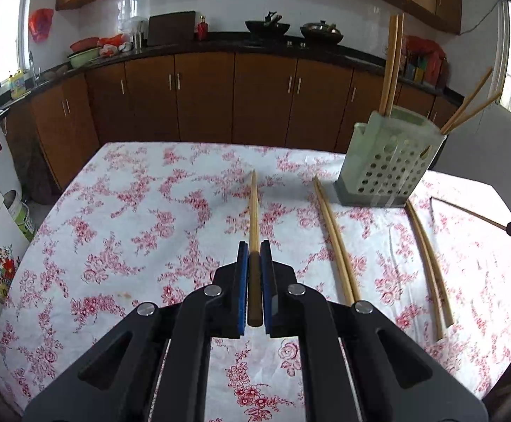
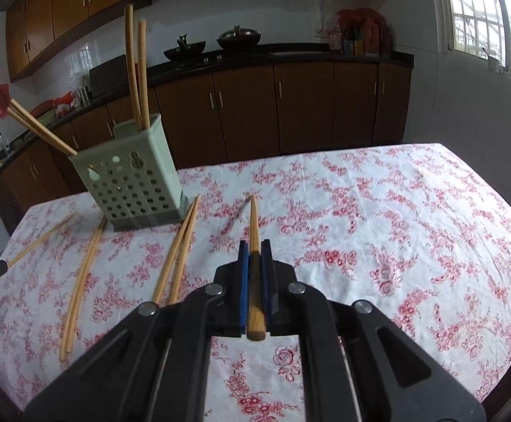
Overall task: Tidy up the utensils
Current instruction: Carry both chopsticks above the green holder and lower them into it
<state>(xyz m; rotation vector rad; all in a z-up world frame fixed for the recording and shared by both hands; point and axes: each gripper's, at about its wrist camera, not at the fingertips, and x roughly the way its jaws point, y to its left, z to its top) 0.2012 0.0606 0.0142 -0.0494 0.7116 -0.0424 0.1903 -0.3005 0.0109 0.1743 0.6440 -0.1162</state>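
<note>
Floral tablecloth (image 1: 149, 211) before brown cabinets (image 1: 202, 98); each tool (image 1: 254, 253) (image 2: 254, 251) clamps a chopstick (image 1: 254, 207) (image 2: 253, 221).

You are in a home kitchen: brown wooden cabinets (image 1: 202, 98) fill the frame's middle, two woks (image 1: 267, 27) sit on the dark counter (image 1: 220, 46) above, and a floral tablecloth (image 1: 149, 211) lies below.

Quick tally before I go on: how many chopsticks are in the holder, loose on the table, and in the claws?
Standing chopsticks in the holder: 4
Loose chopsticks on the table: 4
Held chopsticks, one in the left claw, one in the right claw: 2
Total: 10 chopsticks
</note>
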